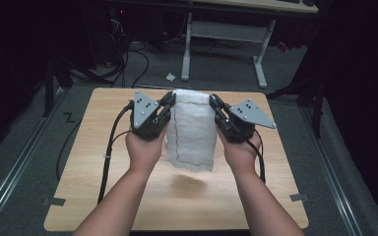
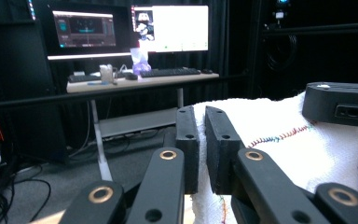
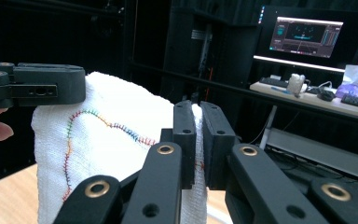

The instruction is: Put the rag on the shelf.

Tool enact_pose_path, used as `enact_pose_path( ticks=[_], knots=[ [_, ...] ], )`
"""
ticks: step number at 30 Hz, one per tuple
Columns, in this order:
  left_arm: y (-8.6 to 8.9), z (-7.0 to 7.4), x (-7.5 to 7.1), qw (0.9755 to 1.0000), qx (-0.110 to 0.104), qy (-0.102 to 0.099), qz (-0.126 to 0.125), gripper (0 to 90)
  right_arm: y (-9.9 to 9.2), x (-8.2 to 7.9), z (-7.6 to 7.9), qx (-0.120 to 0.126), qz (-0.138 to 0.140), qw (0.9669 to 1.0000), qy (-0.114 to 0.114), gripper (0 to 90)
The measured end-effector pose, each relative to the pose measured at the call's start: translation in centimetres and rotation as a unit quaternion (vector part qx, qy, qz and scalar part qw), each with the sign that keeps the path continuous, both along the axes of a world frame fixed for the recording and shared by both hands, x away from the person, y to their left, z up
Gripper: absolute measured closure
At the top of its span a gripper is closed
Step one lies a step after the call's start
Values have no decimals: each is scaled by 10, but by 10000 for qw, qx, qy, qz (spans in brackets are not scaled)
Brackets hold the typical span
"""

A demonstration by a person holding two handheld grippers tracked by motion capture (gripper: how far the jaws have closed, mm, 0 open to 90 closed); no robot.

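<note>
A white towel (image 1: 193,130) with a multicoloured stitched seam hangs above the wooden table (image 1: 93,187), held up by its top corners. My left gripper (image 1: 170,104) is shut on the towel's top left corner; in the left gripper view the cloth (image 2: 279,140) is pinched between the two black jaws of the left gripper (image 2: 200,140). My right gripper (image 1: 213,105) is shut on the top right corner, and the right gripper view shows the towel (image 3: 102,140) squeezed in the right gripper (image 3: 198,140). The towel's lower edge hangs free, clear of the tabletop.
A white-legged desk (image 1: 226,34) stands beyond the table, with cables (image 1: 133,59) on the floor to its left. Monitors and a keyboard sit on a desk (image 2: 135,79) in the gripper views. Metal rails (image 1: 15,167) run along the floor on both sides.
</note>
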State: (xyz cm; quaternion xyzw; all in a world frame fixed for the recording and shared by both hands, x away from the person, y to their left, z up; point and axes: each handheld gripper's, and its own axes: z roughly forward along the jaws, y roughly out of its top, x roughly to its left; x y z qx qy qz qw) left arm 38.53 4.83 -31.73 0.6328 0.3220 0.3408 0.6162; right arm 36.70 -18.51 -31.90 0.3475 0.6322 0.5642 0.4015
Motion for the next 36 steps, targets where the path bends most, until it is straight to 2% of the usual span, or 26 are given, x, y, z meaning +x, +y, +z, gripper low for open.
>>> enact_pose_path(
  ticks=[3, 6, 10, 11, 12, 17, 23, 30, 34, 36],
  knots=[
    [-1, 6, 6, 10000, 27, -49, 18, 845, 0, 8, 8, 38, -27, 10000, -65, 859],
    [0, 13, 23, 10000, -49, -20, -16, 845, -1, 18, 15, 84, -29, 9999, -98, 859],
    [-1, 17, 38, 9999, 64, -60, 63, 845, 1, 31, 22, 74, -56, 9999, -117, 859],
    [-1, 17, 38, 9999, 64, -60, 63, 844, 1, 35, 23, 77, -56, 9999, -119, 859],
    [-1, 19, 45, 9999, 97, -81, 108, 844, 2, 39, 24, 99, -51, 9999, -117, 859],
    [2, 21, 59, 9998, 35, -57, 179, 844, 5, 56, 26, 158, -47, 9999, -37, 859],
    [0, 26, 76, 9995, 183, -67, 240, 844, 7, 74, 25, 139, -90, 9998, 72, 859],
    [-8, 28, 98, 9993, 226, 43, 310, 844, 3, 97, 26, 139, -154, 9995, 243, 859],
    [-12, 24, 117, 9989, 239, 226, 346, 844, 2, 109, 24, 113, -211, 9991, 345, 859],
    [-15, 19, 124, 9985, 293, 257, 386, 844, 2, 116, 21, 106, -246, 9988, 408, 859]
  ],
)
